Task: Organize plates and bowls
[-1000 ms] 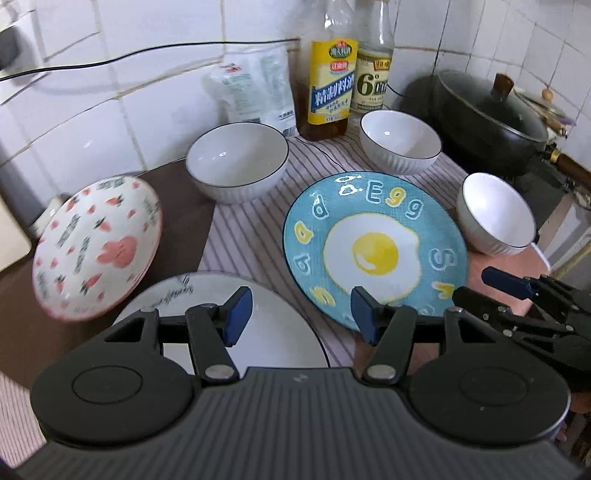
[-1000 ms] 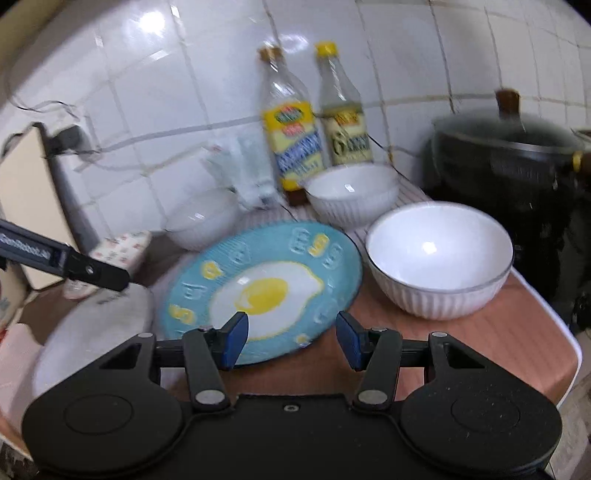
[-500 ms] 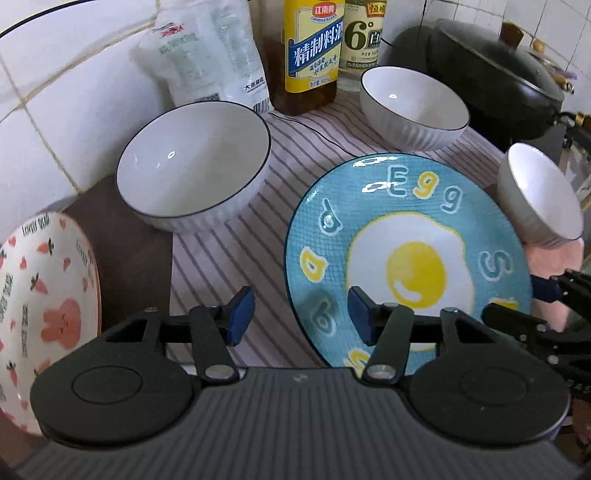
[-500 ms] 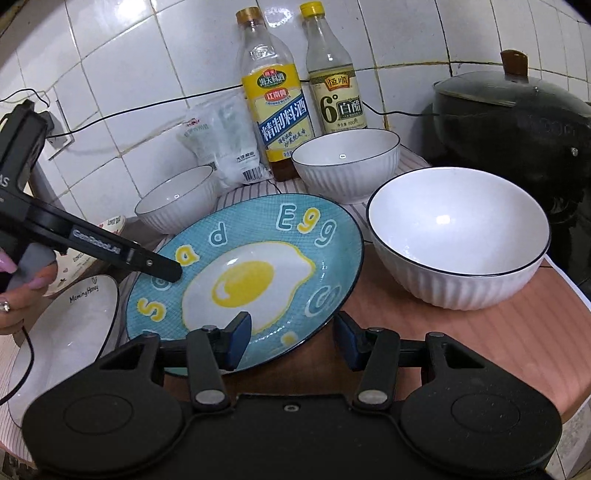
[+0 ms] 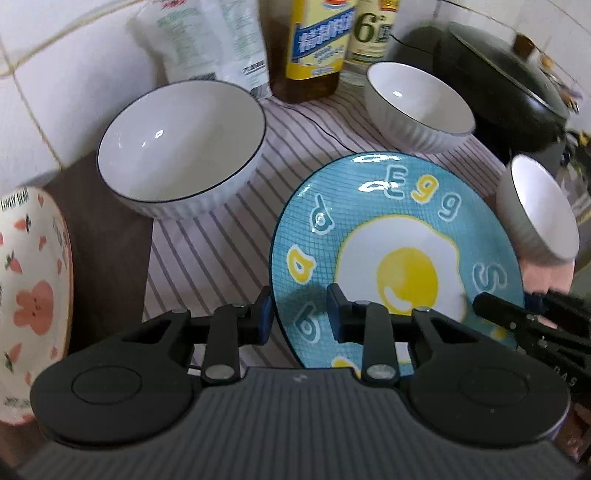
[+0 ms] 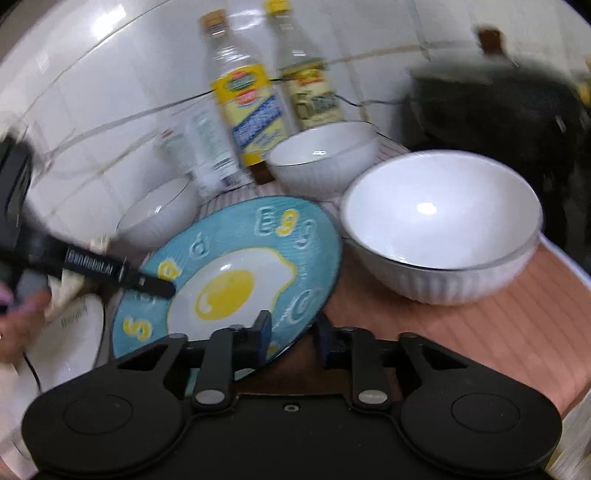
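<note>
Closing on the egg plate (image 5: 399, 236) from opposite sides, both grippers have its rim between their jaws. The left gripper (image 5: 300, 314) straddles the plate's near-left edge, one blue pad outside the rim and one over the glazed face; whether the pads press yet I cannot tell. The right gripper (image 6: 291, 334) does the same at the other edge, one pad above the plate and one beneath, and the plate looks tilted there, though blur makes contact unclear.

The plate reads "Egg" across the top, with more loose letters around a fried egg. It lies on a striped cloth (image 5: 207, 251) among three white bowls: a left bowl (image 5: 181, 147), a back bowl (image 5: 419, 107) and a right bowl (image 6: 441, 225) just beside the plate.

Behind stand a yellow-labelled bottle (image 5: 317, 44) with blurred Chinese print and a second bottle (image 5: 371, 33) marked "6°". The left gripper's finger, seen from the right wrist, carries "GenRobot.AI". A rabbit plate (image 5: 29, 295) is cut off at left, its rim lettering unreadable. A dark lidded pot (image 5: 498, 92) sits at the back right.
</note>
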`<state>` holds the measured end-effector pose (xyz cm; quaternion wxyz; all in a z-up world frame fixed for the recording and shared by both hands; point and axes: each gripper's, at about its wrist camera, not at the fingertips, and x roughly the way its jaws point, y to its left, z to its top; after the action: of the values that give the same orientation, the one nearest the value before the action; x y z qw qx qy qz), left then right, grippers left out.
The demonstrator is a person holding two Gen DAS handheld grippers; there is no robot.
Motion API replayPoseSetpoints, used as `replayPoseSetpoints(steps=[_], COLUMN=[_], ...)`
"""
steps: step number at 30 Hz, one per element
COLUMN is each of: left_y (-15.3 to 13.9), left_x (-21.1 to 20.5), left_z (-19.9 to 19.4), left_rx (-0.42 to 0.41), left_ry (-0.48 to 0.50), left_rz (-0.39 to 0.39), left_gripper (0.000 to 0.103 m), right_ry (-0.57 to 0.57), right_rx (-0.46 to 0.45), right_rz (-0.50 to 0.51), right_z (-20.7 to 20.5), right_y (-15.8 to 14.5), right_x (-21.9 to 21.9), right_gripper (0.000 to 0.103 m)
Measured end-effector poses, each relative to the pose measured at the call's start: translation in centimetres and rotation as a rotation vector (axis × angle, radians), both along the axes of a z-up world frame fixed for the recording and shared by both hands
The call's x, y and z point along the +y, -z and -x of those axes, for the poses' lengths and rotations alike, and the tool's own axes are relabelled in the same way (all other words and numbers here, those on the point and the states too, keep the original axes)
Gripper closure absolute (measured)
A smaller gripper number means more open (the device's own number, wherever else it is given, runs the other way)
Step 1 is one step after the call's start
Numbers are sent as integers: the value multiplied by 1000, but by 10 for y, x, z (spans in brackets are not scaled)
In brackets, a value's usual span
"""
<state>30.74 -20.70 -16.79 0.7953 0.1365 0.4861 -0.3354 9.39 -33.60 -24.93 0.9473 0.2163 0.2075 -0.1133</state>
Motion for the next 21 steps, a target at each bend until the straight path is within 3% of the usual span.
replayPoseSetpoints(steps=[2,6,15,21], left_y=[0,-1,-15,-37], left_x=[1,-3,4,21], left_z=[-4,-5,14,26], left_rx=[38,62,-18,-17], left_ry=[-40,-80,-43,-55], left_rz=[16,-5,-33,-6], left_gripper=[75,75,76,76], right_ry=[7,24,13,2], right_rx=[-11,25,26,-8], right_rz=[-42,-28,-90,-118], right_z=[1,-4,11,33], right_y=[1,-2,-4,-14], right_x=[-4,1,8,20], right_gripper=[79,80,80,80])
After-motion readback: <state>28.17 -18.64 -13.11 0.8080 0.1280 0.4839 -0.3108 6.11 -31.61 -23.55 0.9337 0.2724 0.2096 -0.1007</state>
